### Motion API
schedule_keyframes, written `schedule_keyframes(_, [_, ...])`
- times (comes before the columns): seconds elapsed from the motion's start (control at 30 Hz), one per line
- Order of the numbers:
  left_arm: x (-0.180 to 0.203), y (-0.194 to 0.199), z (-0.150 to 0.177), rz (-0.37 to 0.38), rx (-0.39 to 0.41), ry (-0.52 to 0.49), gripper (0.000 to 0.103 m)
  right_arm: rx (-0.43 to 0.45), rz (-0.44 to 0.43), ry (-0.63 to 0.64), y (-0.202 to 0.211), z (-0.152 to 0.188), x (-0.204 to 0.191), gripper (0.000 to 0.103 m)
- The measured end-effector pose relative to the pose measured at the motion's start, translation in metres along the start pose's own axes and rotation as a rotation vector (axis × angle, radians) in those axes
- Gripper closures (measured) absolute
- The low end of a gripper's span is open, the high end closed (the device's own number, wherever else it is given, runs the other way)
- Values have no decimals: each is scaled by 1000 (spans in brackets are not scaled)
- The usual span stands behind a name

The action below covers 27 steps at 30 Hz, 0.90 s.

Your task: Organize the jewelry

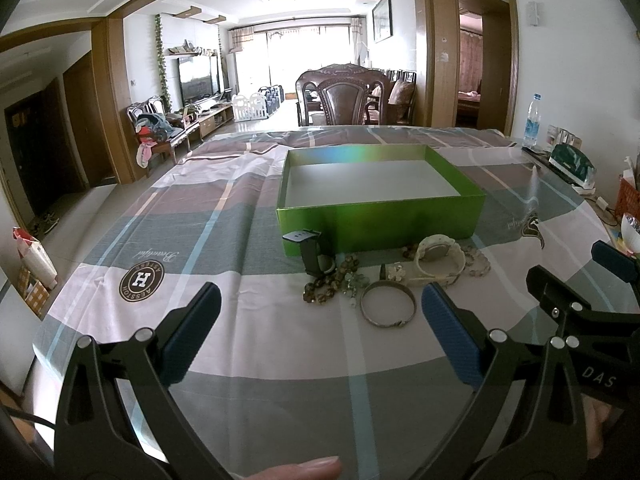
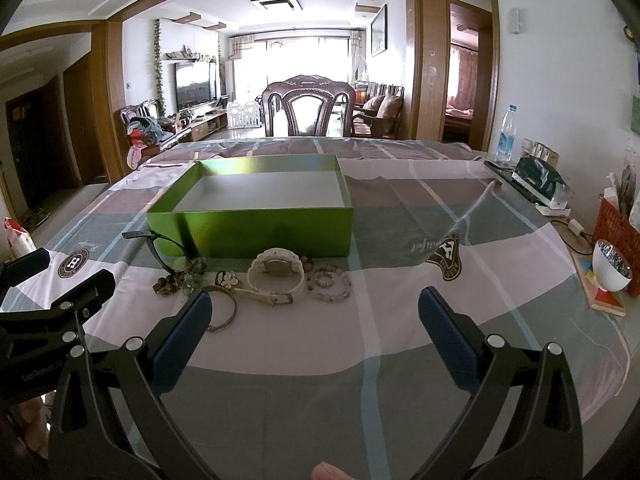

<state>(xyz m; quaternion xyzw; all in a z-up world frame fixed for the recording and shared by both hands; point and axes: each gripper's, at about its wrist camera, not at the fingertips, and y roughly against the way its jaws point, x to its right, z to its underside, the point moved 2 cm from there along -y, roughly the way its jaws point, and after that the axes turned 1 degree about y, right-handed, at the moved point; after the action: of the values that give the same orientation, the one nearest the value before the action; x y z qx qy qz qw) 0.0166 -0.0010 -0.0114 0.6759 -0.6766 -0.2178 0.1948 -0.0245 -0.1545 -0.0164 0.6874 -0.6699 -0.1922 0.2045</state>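
Observation:
An open green box stands on the checked tablecloth, empty inside. In front of it lie a black watch, a dark bead bracelet, a metal bangle, a white watch, a flower ring and a pale bead bracelet. My left gripper is open and empty, just short of the bangle. My right gripper is open and empty, near the white watch.
A water bottle, a green packet, a red basket and a white bowl line the table's right side. A wooden chair stands at the far edge.

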Motion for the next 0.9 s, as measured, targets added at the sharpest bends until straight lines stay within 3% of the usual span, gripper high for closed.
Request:
schedule_keyframes(0.33, [-1, -2, 0, 0, -6, -17, 4, -14, 20, 24, 0, -2, 4, 2])
schedule_keyframes(0.43, [-18, -7, 12, -65, -17, -28, 4, -65, 114, 41, -18, 5, 14, 3])
schedule_keyframes(0.53, [-44, -26, 26, -105, -79, 0, 4, -125, 110, 10, -38, 11, 29, 3])
schedule_keyframes(0.63, [-61, -38, 31, -102, -117, 21, 11, -172, 54, -2, -58, 9, 35, 20])
schedule_keyframes(0.7, [-63, -40, 32, -84, -136, 18, 19, -198, 5, -3, -68, 5, 29, 39])
schedule_keyframes(0.77, [-60, -42, 32, -63, -143, 16, 23, -216, -42, 14, -79, -3, 19, 48])
schedule_keyframes(0.9, [-57, -52, 27, -44, -156, 4, 23, -254, -66, 45, -112, -17, -4, 48])
